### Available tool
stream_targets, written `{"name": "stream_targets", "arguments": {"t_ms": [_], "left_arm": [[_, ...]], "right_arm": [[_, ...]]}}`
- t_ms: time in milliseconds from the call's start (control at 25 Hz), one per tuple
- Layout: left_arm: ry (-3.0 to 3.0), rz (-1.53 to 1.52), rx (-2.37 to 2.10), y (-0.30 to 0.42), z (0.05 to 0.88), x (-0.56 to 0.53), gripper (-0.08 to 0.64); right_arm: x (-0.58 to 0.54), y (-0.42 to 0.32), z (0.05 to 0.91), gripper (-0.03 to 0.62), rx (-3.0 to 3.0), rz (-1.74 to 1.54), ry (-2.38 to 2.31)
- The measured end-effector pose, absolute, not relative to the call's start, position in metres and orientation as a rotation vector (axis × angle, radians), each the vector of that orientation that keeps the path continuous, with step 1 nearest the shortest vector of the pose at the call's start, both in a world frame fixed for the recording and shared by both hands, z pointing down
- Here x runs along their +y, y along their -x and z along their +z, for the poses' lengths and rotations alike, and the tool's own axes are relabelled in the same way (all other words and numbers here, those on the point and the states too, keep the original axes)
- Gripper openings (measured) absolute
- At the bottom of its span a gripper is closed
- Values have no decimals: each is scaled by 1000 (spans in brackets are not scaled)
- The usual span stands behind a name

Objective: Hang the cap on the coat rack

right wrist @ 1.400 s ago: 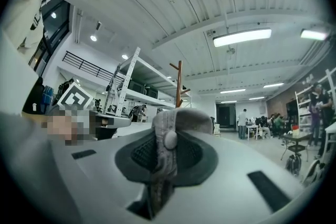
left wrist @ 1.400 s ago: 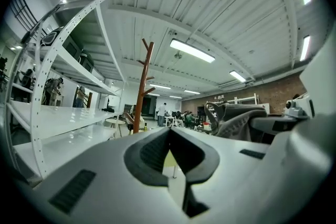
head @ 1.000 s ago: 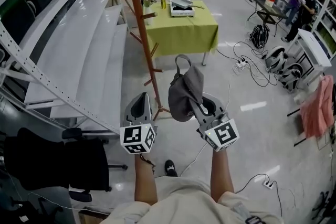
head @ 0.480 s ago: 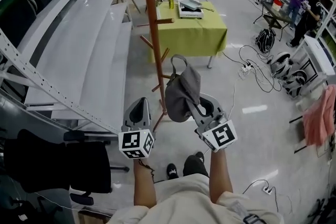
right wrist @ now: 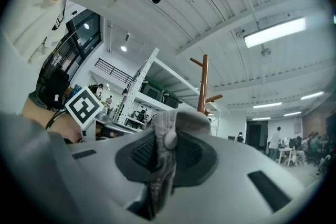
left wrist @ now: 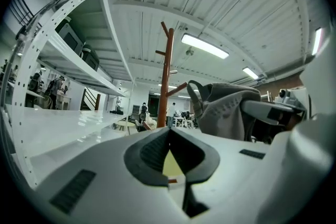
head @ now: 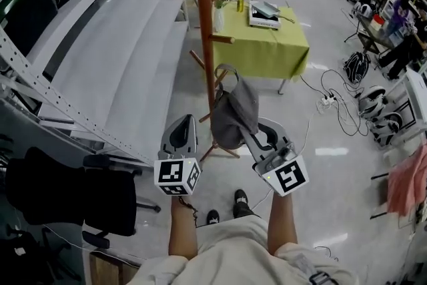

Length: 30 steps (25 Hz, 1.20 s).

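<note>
The grey cap (head: 235,113) hangs from my right gripper (head: 255,135), which is shut on its fabric; the strap loop stands up at the top. In the right gripper view the pinched cap cloth (right wrist: 164,160) fills the closed jaws of the right gripper (right wrist: 165,139). The brown wooden coat rack (head: 207,30) stands just beyond the cap, its pegs sticking out left and right. My left gripper (head: 183,137) is beside the cap on the left, shut and holding nothing. From the left gripper (left wrist: 168,131) view the rack (left wrist: 167,76) rises ahead, and the cap (left wrist: 223,110) is to its right.
A table with a yellow-green cloth (head: 267,43) carrying a few items stands behind the rack. White shelving (head: 100,57) runs along the left, with a black chair (head: 67,193) near it. Cables (head: 333,103) lie on the floor at the right, and a pink cloth (head: 407,177) hangs at the far right.
The person has stepped toward the coat rack, which now stands closer and more central. Both grippers moved forward with it; the right one rose a little, still holding the cap.
</note>
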State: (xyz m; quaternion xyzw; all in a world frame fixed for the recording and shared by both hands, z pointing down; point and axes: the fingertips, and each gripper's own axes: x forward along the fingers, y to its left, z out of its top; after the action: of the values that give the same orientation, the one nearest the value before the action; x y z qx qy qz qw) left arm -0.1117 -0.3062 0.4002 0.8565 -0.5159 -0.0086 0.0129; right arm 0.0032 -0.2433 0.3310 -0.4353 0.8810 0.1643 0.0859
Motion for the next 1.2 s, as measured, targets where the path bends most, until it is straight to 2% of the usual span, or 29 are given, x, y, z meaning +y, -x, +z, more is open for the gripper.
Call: {"name": "stream_targets", "arguments": {"t_ms": [520, 1200], "left_arm": [[-2671, -18, -1694, 85, 383, -336, 8], [-2575, -31, -1842, 92, 381, -343, 8]], "right_arm": [[-269, -20, 301, 38, 2625, 537, 1118], [-295, -35, 293, 38, 2629, 582, 1055]]}}
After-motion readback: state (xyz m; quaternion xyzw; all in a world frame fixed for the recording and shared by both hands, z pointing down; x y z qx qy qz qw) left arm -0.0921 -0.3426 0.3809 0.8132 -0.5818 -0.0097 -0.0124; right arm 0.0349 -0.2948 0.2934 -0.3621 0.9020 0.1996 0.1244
